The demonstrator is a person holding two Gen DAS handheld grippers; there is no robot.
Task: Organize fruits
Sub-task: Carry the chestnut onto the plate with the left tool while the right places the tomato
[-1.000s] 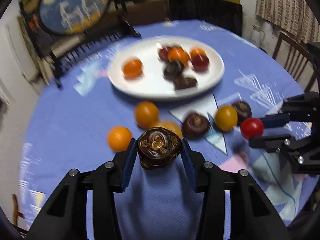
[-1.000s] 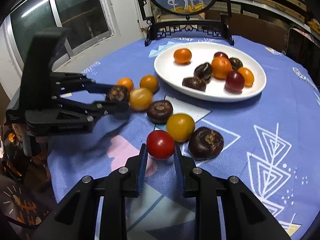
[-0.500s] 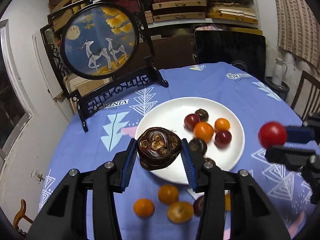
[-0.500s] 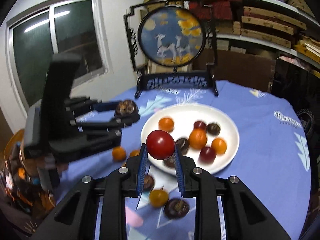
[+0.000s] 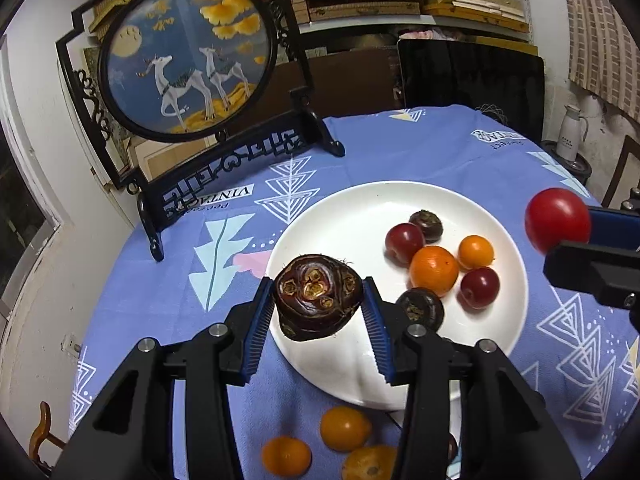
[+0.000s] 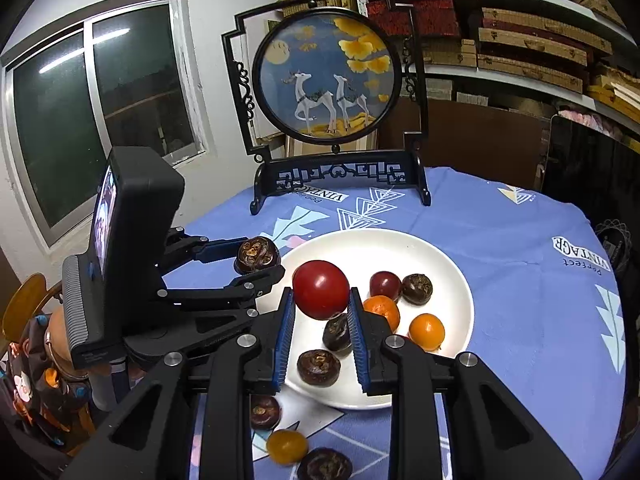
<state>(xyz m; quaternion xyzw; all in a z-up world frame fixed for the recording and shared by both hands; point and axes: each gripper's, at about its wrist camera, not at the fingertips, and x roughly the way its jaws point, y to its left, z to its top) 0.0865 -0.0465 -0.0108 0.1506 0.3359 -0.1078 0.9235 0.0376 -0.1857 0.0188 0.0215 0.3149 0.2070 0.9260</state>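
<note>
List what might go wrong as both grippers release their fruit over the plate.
1. The round red tomato in the right gripper hangs above the white plate; dropped from there it may roll off or knock the small orange fruit.
2. The dark brown water chestnut in the left gripper sits near the plate's rim and could land on the blue cloth.
3. The grippers are close together and may collide.

window dark, at 9 o'clock in white wall | shelves of flat boxes, 1–2 o'clock | round deer screen on black stand, 12 o'clock | blue tablecloth | dark chair, white jug, 2–3 o'clock
</note>
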